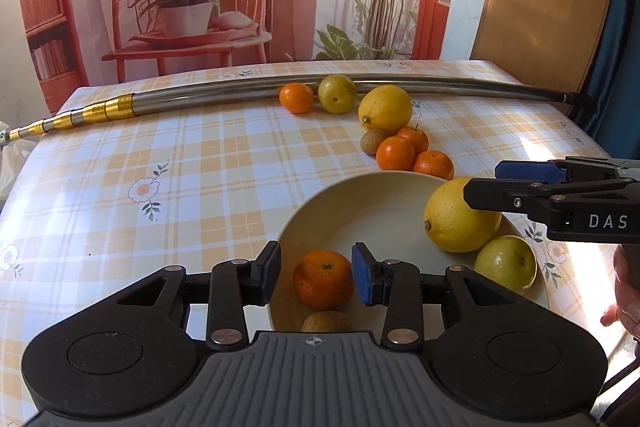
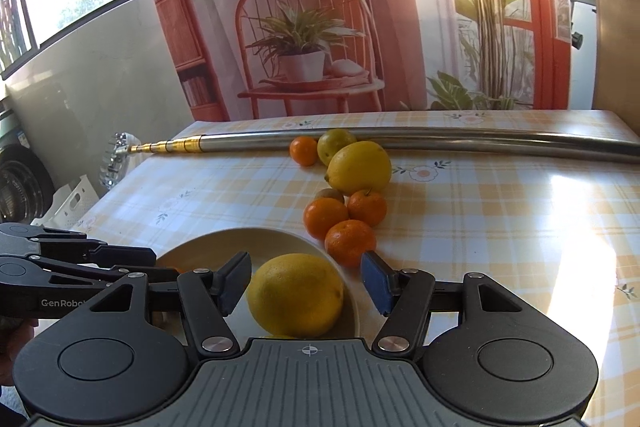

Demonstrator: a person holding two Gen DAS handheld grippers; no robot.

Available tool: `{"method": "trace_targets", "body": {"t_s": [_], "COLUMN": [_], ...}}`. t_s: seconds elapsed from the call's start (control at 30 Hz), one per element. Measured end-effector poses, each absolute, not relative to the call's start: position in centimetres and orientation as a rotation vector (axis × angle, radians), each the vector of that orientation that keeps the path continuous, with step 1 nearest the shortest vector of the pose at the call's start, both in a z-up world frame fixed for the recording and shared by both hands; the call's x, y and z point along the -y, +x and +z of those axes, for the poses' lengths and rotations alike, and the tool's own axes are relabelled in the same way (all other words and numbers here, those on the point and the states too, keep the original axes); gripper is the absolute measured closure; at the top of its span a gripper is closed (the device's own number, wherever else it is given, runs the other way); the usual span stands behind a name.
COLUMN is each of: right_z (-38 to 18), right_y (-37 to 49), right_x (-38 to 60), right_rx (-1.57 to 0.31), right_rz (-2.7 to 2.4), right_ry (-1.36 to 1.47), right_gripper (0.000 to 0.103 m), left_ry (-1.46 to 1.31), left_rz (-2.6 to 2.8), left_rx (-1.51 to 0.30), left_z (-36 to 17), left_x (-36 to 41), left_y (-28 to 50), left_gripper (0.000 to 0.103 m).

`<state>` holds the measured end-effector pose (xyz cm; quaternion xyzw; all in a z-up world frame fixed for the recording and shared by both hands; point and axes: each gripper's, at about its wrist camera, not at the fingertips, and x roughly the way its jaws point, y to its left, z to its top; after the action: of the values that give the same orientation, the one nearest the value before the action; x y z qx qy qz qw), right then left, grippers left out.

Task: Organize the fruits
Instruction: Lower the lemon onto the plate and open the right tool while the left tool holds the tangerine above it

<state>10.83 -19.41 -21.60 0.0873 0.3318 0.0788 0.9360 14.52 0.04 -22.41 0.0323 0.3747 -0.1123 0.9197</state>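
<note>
A cream bowl [image 1: 360, 211] stands near the table's front and holds a mandarin [image 1: 324, 279], a small brown fruit [image 1: 326, 321], a big lemon [image 1: 456, 219] and a yellow-green round fruit [image 1: 506, 263]. My left gripper [image 1: 318, 275] is open, its blue pads either side of the mandarin, which rests in the bowl. My right gripper [image 2: 306, 287] is open around the big lemon [image 2: 296, 295], with a gap on each side. Behind the bowl on the cloth lie a second lemon [image 1: 385, 109], several mandarins [image 1: 395, 153], a brown fruit [image 1: 372, 141] and a green fruit [image 1: 337, 93].
A long metal telescopic pole [image 1: 240, 93] lies across the back of the checked tablecloth [image 1: 180, 167], right behind the far fruits. A printed backdrop hangs behind the table. A person's hand [image 1: 626, 291] shows at the right edge.
</note>
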Motion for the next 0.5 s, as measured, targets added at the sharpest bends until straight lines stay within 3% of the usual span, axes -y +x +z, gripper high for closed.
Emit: {"method": "trace_targets", "body": {"t_s": [0.5], "right_z": [-15.7], "right_y": [12.3], "right_x": [25.6], "right_rx": [-0.482], "right_rz": [0.018], "right_ry": [0.184], "right_gripper": [0.046], "left_ry": [0.006], "left_rz": [-0.192], "left_rx": [-0.639], "left_z": [-14.7], "left_x": [-3.3], "left_y": [17.3], "left_gripper": [0.062]}}
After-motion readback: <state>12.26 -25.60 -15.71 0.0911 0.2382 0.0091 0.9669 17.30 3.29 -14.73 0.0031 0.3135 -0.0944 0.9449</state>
